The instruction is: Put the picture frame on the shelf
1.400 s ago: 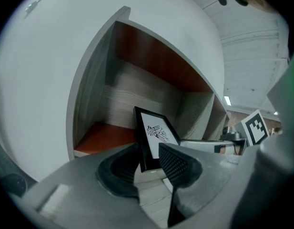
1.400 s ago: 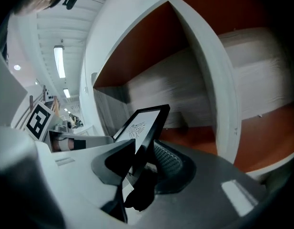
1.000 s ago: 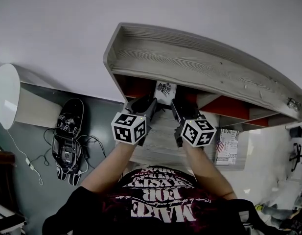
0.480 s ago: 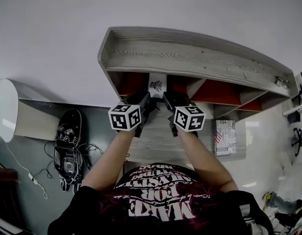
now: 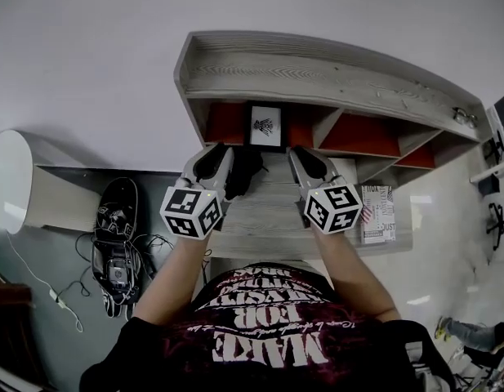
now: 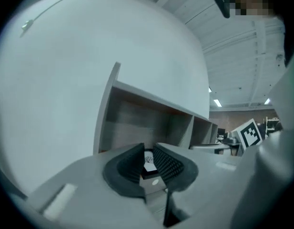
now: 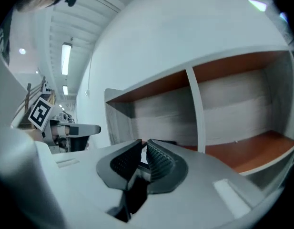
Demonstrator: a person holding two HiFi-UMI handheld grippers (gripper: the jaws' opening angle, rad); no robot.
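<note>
1. Now the picture frame point(image 5: 264, 126) is standing upright in the leftmost compartment of the shelf point(image 5: 333, 76), free of both grippers.
2. The left gripper point(image 5: 225, 160) is hovering near it, jaws narrowly apart, gripping nothing.
3. The right gripper point(image 5: 298, 160) is showing jaws that have just been closing to a slit, with nothing between them.
4. A printed booklet point(image 5: 377, 214) is lying on the desk point(image 5: 264, 227) to the right.

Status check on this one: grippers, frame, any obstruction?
Left gripper empty, jaws slightly apart. Right gripper jaws have just been closing, nothing between. Picture frame upright in shelf, leftmost compartment, clear of both. Nothing in the way.
</note>
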